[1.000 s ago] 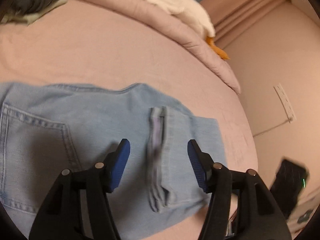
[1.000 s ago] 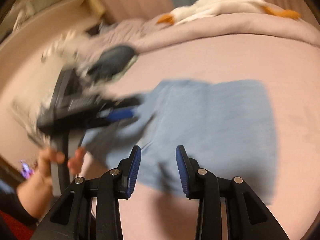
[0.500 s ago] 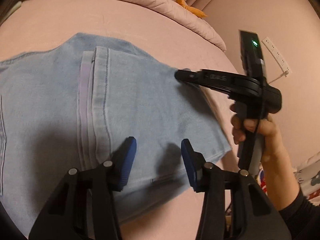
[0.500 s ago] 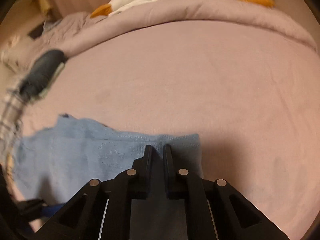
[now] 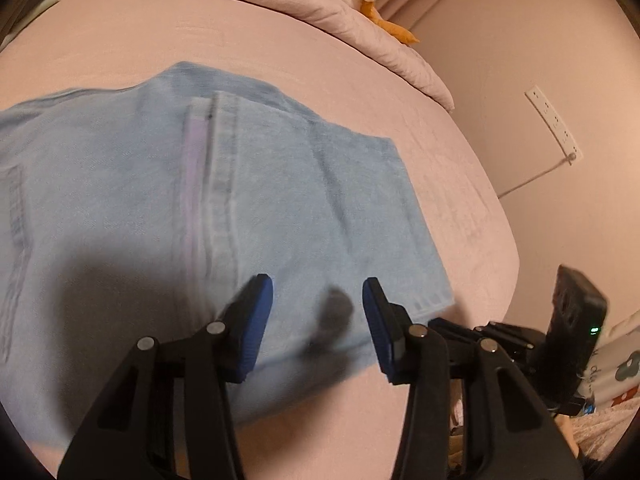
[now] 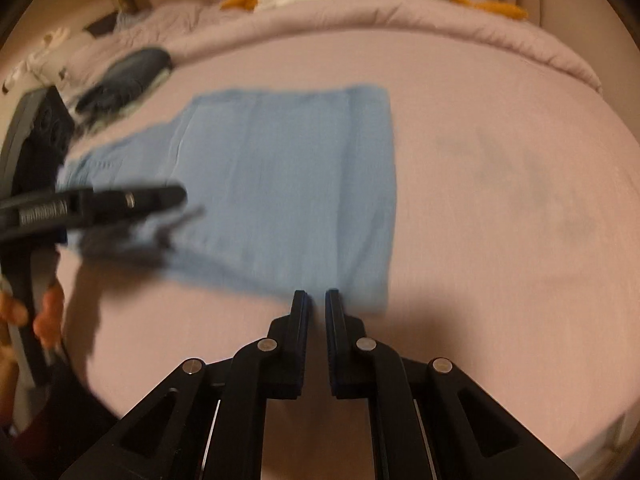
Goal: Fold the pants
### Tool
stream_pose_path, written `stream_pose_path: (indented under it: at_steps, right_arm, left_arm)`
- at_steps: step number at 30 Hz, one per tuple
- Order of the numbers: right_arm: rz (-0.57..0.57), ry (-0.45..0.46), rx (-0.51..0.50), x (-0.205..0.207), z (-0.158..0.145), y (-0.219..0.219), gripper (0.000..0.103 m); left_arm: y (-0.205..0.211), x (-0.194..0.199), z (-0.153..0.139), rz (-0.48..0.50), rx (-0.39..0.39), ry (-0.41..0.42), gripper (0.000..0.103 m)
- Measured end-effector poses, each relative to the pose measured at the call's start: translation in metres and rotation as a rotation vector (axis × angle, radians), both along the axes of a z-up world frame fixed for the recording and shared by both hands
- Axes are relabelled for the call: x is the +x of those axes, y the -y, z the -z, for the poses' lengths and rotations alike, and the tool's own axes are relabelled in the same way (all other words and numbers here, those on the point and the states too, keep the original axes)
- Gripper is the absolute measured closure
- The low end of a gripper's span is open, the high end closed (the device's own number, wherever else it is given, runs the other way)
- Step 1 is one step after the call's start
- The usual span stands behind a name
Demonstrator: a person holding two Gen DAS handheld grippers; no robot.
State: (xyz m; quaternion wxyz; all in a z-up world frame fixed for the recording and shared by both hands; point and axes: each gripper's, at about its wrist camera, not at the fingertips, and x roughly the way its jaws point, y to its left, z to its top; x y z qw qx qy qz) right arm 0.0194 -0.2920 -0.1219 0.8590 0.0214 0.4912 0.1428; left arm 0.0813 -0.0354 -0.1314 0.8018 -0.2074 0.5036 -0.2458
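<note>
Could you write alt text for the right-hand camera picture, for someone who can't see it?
Folded light-blue jeans lie flat on a pink bed. The right tongs, nearly shut and holding nothing, hover at their near edge; the left tongs reach in from the left.

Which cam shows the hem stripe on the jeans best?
Left wrist: the pale hem stripe runs down the jeans right ahead of the left gripper. In the right wrist view the jeans are blurred and the stripe is barely a faint line.
</note>
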Motion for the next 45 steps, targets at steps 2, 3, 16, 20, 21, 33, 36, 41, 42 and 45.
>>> stream_pose_path:
  at_steps: [2,3,16,20,21,33,36,41,42,45]
  right_arm:
    - [0.022,0.007,0.029,-0.009,-0.01,0.009,0.097]
    - [0.026,0.022,0.055,-0.012,-0.016,0.012,0.097]
    - [-0.148,0.088,0.24,-0.014,-0.03,-0.064,0.071]
    - [-0.222,0.086,0.252,-0.022,-0.033,-0.088,0.071]
    - [-0.24,0.086,0.248,-0.022,-0.034,-0.095,0.071]
    - [-0.259,0.09,0.24,0.001,-0.044,-0.117,0.071]
    - [-0.239,0.08,0.252,0.028,-0.048,-0.124,0.071]
    - [-0.231,0.049,0.172,0.088,-0.042,-0.162,0.071]
    - [-0.235,0.045,0.169,0.099,-0.041,-0.17,0.071]
    - [-0.221,0.046,0.109,0.139,-0.035,-0.198,0.078]
  left_arm:
    - [-0.015,-0.009,-0.008,-0.019,-0.035,0.007,0.054]
    - [-0.023,-0.016,-0.011,-0.03,-0.048,0.011,0.047]
    - [-0.208,-0.132,0.021,-0.562,-0.328,-0.089,0.028]
    - [-0.216,-0.118,0.022,-0.672,-0.35,-0.079,0.028]
    - [-0.218,-0.113,0.021,-0.698,-0.333,-0.077,0.028]
    - [-0.236,-0.059,0.016,-0.85,-0.408,-0.085,0.042]
    - [-0.242,-0.061,0.036,-0.819,-0.428,-0.146,0.083]
    - [-0.231,-0.059,0.011,-0.753,-0.271,-0.052,0.084]
    - [-0.229,-0.06,0.007,-0.742,-0.254,-0.038,0.084]
    - [-0.223,-0.057,-0.009,-0.695,-0.193,0.017,0.084]
